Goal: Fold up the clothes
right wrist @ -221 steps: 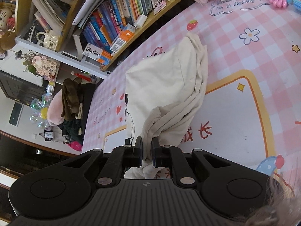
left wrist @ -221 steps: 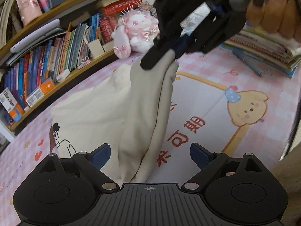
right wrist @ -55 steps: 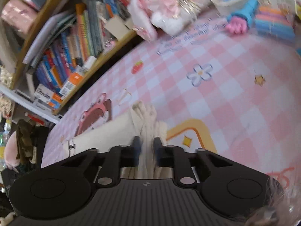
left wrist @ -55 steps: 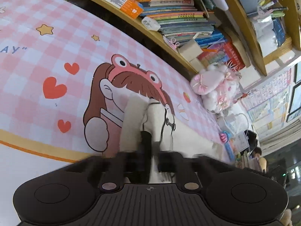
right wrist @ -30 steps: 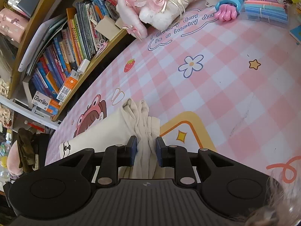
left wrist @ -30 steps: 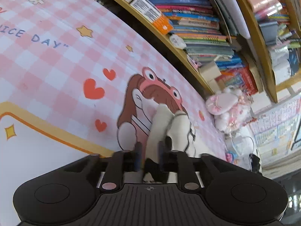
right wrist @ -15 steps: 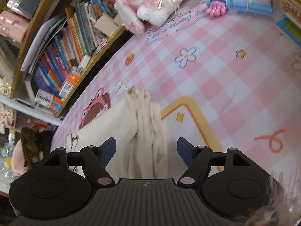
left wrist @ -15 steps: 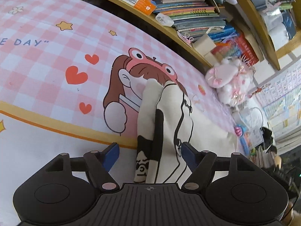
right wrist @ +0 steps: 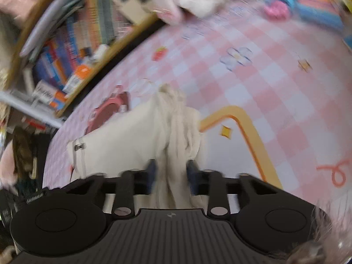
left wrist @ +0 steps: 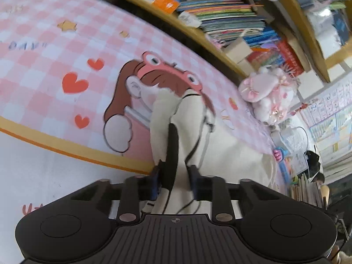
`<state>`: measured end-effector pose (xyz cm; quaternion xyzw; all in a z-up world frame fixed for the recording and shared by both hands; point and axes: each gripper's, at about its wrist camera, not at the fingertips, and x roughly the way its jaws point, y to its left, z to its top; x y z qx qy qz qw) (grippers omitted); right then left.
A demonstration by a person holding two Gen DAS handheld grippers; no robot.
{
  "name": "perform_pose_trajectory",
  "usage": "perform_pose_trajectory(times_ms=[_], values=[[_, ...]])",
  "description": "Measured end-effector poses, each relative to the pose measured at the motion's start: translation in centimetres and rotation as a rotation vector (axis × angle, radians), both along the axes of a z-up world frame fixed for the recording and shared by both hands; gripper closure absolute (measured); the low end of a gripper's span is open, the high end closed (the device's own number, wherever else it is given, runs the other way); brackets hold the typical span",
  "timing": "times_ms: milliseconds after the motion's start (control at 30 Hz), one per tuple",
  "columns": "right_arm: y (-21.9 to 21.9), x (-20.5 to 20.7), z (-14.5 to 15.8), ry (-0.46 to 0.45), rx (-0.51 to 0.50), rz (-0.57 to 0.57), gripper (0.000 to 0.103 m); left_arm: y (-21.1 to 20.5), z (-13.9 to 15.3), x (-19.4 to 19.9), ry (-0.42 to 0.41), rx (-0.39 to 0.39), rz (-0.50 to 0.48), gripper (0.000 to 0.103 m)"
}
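**Left wrist and right wrist views: cream garment gripped at both ends on pink surface**

Item 1. Cream garment [left wrist: 222,151], printed with black line art. Lies stretched across the pink checked surface [left wrist: 37,83], over a cartoon figure in a frog-eyed cap printed on the covering. One end bunches into folds at each claw.

Item 2. Left claw [left wrist: 173,181]. Fingers drawn narrow, closed on the printed end of the garment; cloth and a dark printed band rise between the blue pads [left wrist: 154,182].

Item 3. Right claw [right wrist: 170,176]. Fingers narrow, clamped on a gathered, wrinkled bunch of the garment's other end; view blurred. The cloth spreads away to the left of this claw, its far corner carrying a small black mark.

Item 4. Surface covering. Pink and white checks with red hearts, yellow stars, a flower, a strawberry, and an orange-bordered white panel [right wrist: 231,158] beside the right claw.

Item 5. Bookshelf [left wrist: 220,13]. Wooden, along the far edge of the surface, packed with colourful books.

Item 6. Pink plush toy [left wrist: 264,90]. Sits at the far edge of the surface near the shelf, apart from the garment.

Item 7. Blue and pink toy [right wrist: 283,2]. Far right of the surface, blurred.
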<state>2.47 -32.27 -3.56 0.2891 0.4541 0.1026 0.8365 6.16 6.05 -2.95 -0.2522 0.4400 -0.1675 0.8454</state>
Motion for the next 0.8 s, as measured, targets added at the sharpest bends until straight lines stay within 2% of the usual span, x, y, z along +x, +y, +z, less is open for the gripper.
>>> perform_pose_trajectory(times_ms=[100,167,200,267,300,333,367,433,467,533,633,667,700,767,800], values=[[1.5,-1.0,1.9,-0.128,-0.117,0.084,0.083,-0.9,1.0,-0.7,-0.04,0.054,-0.025,0.081],[1.8,-1.5,2.3,-0.166,-0.15,0.113,0.083,-0.6,0.7,-0.6,-0.015,0.054,-0.022,0.08],[1.7,-1.6,2.1,-0.157,-0.149,0.113,0.083,-0.5,0.5,-0.5,-0.003,0.054,-0.021,0.08],[1.1,-1.3,1.4,-0.109,-0.119,0.087,0.082,-0.3,0.1,-0.4,0.021,0.052,-0.018,0.069],[0.6,-1.2,1.0,-0.08,-0.091,0.064,0.08,0.2,-0.2,-0.3,0.048,0.023,0.0,0.066],[0.1,-1.2,0.6,-0.056,-0.065,0.041,0.073,0.5,-0.6,-0.2,0.065,-0.001,0.012,0.057],[-0.3,-1.2,0.3,-0.033,-0.039,0.017,0.062,0.8,-1.0,-0.1,0.081,-0.025,0.024,0.051],[-1.0,-1.3,-0.3,0.012,0.013,-0.026,0.048,0.9,-1.6,-0.1,0.101,-0.059,0.028,0.05],[-1.3,-1.3,-0.6,0.035,0.038,-0.045,0.047,1.0,-1.9,0.0,0.11,-0.075,0.03,0.046],[-1.8,-1.5,-1.2,0.051,0.095,-0.079,0.046,0.8,-2.0,0.0,0.102,-0.087,0.031,0.045],[-1.7,-1.4,-1.4,0.053,0.132,-0.088,0.049,0.3,-2.1,0.0,0.093,-0.089,0.035,0.048],[-1.4,-1.3,-1.4,0.053,0.118,-0.076,0.057,0.2,-2.1,0.0,0.091,-0.089,0.037,0.052],[-1.0,-1.1,-1.3,0.053,0.104,-0.063,0.06,0.0,-2.1,0.1,0.096,-0.077,0.035,0.059],[0.0,-1.4,-0.6,0.008,0.032,-0.023,0.069,-0.4,-1.8,-0.2,0.084,-0.043,0.029,0.074],[0.4,-1.5,-0.2,-0.015,-0.005,-0.003,0.073,-0.7,-1.4,-0.5,0.068,-0.021,0.025,0.077]])
